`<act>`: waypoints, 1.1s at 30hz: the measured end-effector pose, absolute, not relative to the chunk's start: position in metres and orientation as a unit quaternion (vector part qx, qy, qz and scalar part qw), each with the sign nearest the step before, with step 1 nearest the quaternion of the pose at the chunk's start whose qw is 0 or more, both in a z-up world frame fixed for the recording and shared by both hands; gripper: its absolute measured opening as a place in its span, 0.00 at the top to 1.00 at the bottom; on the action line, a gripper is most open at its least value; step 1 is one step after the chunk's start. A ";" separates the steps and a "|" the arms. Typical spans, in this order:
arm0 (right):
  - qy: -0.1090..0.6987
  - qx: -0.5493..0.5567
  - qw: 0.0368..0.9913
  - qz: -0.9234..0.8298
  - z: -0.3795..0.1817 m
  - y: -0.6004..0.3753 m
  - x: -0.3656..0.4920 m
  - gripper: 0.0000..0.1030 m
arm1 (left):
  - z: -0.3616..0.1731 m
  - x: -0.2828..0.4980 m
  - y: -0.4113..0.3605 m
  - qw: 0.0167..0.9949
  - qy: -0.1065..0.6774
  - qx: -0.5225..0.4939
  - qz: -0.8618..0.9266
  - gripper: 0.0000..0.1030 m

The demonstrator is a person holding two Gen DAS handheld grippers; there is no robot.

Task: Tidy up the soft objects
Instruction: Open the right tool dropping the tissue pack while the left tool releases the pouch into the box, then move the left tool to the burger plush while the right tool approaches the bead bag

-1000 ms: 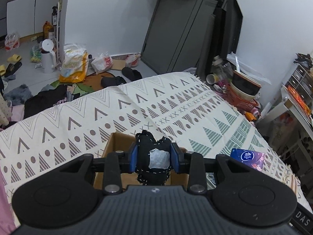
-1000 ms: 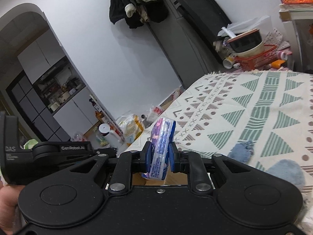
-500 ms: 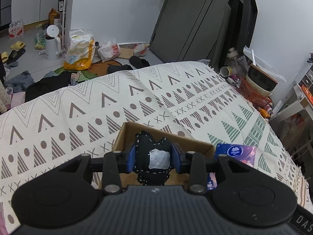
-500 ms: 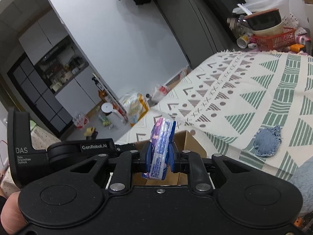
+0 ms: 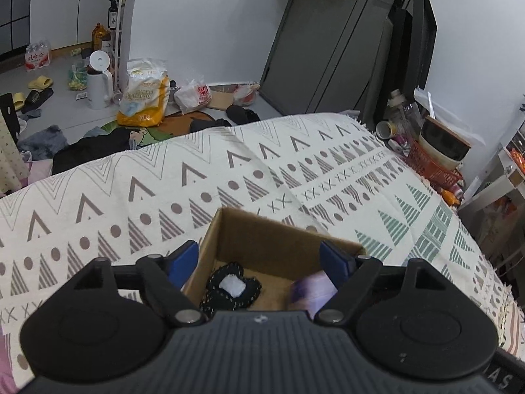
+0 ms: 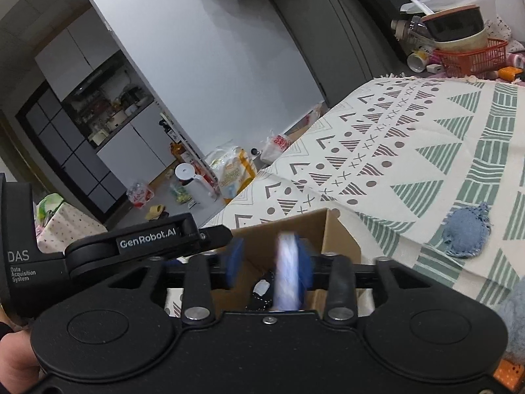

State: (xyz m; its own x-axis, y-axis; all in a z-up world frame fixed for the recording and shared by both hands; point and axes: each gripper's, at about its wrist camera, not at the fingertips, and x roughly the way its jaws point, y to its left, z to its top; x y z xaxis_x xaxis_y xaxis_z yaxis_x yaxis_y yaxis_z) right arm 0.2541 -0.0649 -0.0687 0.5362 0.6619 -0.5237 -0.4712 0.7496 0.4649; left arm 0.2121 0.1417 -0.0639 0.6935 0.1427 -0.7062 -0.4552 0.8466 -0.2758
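Inside cardboard box point(image 5: 262, 246) — black pouch point(image 5: 229, 290), tissue pack point(image 5: 311, 290).

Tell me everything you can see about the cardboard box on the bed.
The cardboard box is plain brown corrugated card, open-topped, upright on the patterned bedspread. Inside on its floor lies a black pouch with a white patch; a blurred purple tissue pack shows at its right side. The left gripper hangs open over it.

The box point(image 5: 269, 246) was matt brown cardboard, the patterned bedspread point(image 5: 164, 190) woven cloth, the blue pouch point(image 6: 466, 234) frayed denim-like fabric, the fingers point(image 5: 182, 259) blue-padded.
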 end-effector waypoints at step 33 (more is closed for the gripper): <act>0.323 0.099 0.922 0.188 0.016 -0.209 0.180 0.10 | 0.021 0.162 0.018 0.930 0.347 -0.115 0.048 0.16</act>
State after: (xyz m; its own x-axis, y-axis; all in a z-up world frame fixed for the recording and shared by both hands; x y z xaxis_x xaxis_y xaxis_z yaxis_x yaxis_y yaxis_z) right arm 0.1803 -0.2090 0.0165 0.7202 0.4112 -0.5587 -0.2834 0.9095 0.3040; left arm 0.1615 0.0181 0.0211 0.7549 0.0105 -0.6557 -0.1696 0.9690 -0.1798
